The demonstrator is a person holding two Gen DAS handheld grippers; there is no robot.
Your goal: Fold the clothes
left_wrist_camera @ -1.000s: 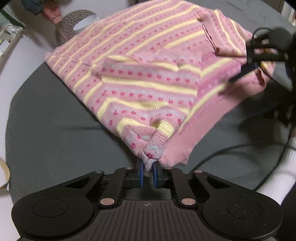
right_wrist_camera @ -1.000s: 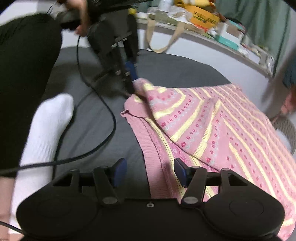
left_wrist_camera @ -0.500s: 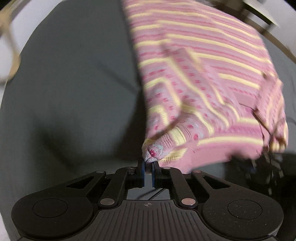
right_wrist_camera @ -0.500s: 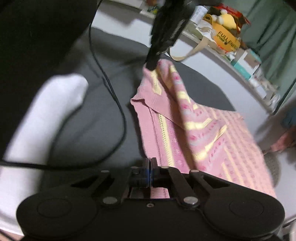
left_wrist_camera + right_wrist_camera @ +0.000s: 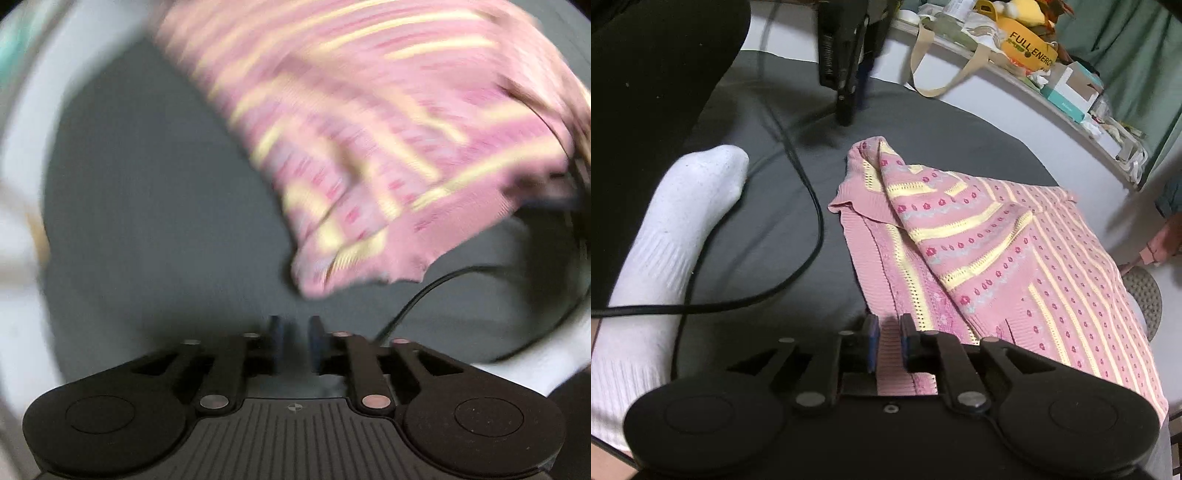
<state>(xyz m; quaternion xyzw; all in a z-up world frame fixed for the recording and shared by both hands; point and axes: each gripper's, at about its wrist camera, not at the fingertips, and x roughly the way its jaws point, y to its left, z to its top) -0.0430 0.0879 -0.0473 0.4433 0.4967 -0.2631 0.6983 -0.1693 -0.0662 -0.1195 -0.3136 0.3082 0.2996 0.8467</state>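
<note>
Now both tools slightly parted: left tool (image 5: 294, 334) clear of sweater (image 5: 979, 251), right tool (image 5: 888, 338) over its hem.

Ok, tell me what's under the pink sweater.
The pink sweater lies on a dark grey mat, visible all round it. Whatever is beneath the fabric itself is covered.

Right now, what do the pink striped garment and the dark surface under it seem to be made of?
The pink garment looks like soft knitted yarn: a ribbed edge, rows of small openwork holes in the yellow stripes, and a matte look. The dark surface seems a smooth matte grey fabric, perhaps a sheet; its weave is too fine to tell.
</note>
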